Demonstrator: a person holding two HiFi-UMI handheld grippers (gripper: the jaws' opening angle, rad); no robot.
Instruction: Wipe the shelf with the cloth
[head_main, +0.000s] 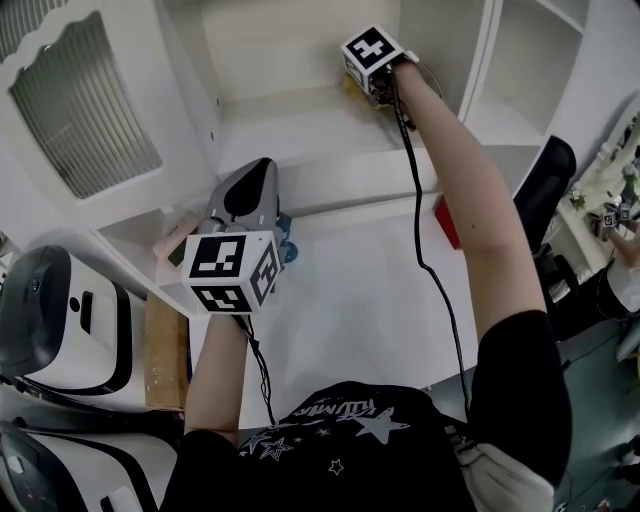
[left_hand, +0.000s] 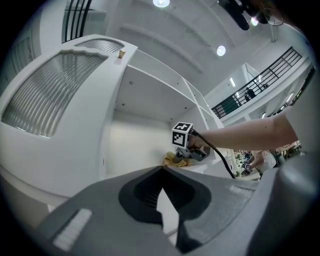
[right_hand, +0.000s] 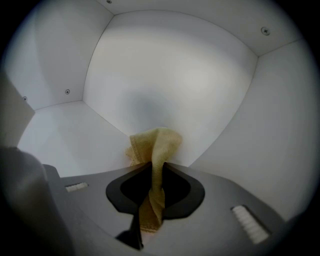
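Note:
A yellow cloth (right_hand: 156, 150) is pinched in my right gripper (right_hand: 152, 170), whose jaws are shut on it. The gripper reaches deep into the white shelf compartment (head_main: 300, 125), near its back right corner, with the cloth (left_hand: 174, 159) bunched against the shelf floor. In the head view the right gripper (head_main: 372, 80) sits under its marker cube. My left gripper (head_main: 250, 195) hovers outside, at the front lip of the shelf; its jaws meet at the tips with nothing between them (left_hand: 161, 172).
The compartment has white side walls and a back wall (right_hand: 165, 75) close around the right gripper. A white tabletop (head_main: 360, 290) lies below the shelf front. A red object (head_main: 446, 222) sits at its right edge, and white devices (head_main: 50, 310) stand at the left.

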